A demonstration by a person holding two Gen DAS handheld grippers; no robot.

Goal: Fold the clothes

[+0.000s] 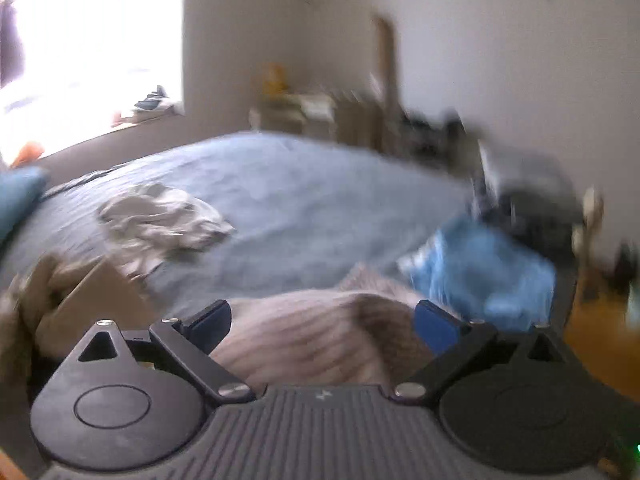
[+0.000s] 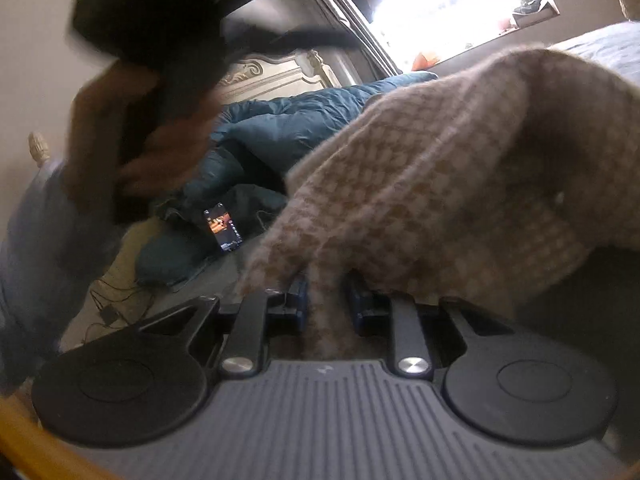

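Sweater (image 2: 440,168): raised above the bed (image 1: 300,184), bunched and draping.
Right gripper (image 2: 326,300): jaws pinching a knit fold.
Left gripper (image 1: 322,320): jaws spread, sweater between.
Tip: pinch an edge, pull taut, lay flat.

I see the bed (image 1: 304,200) under a blue-grey sheet, with a crumpled pale garment (image 1: 164,216) on it, a bright blue cloth (image 1: 492,276) near its edge and a lit phone (image 2: 222,227)
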